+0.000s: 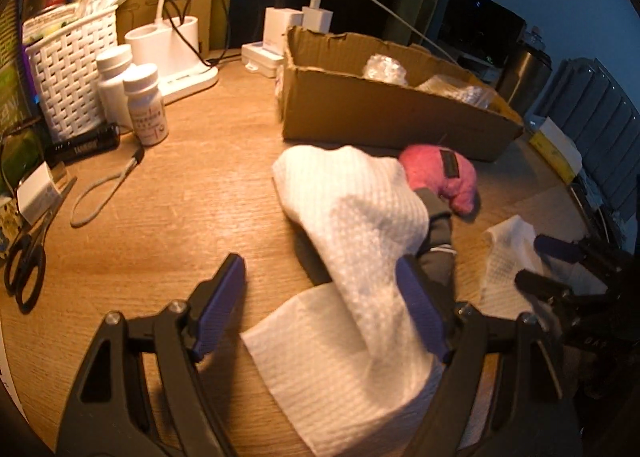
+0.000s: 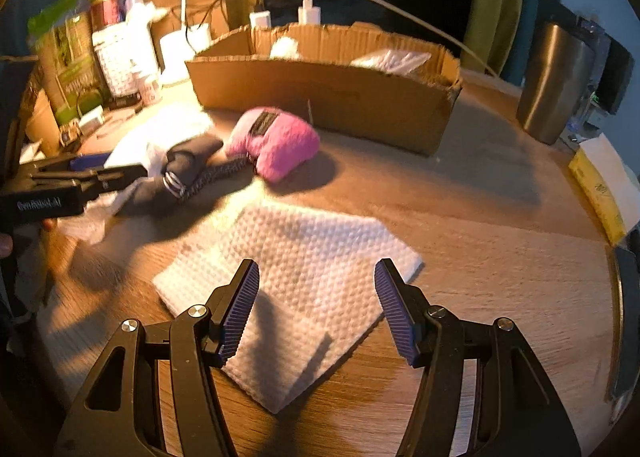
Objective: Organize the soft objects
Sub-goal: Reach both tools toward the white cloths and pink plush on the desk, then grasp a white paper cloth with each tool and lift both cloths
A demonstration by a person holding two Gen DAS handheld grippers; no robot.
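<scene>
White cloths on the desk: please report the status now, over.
Left gripper jaws open, over rumpled white cloth. Right gripper jaws open, above flat white cloth. Pink plush outside cardboard box. Path clear.

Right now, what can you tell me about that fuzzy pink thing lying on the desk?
The pink plush thing looks like a small stuffed pouch or toy of fuzzy fabric, with a dark rectangular label sewn on top. It lies on its side on the wooden desk, just in front of the cardboard box, not in it. A dark speckled cord leads from one end toward a dark cloth bundle beside it. Neither claw touches it.
</scene>
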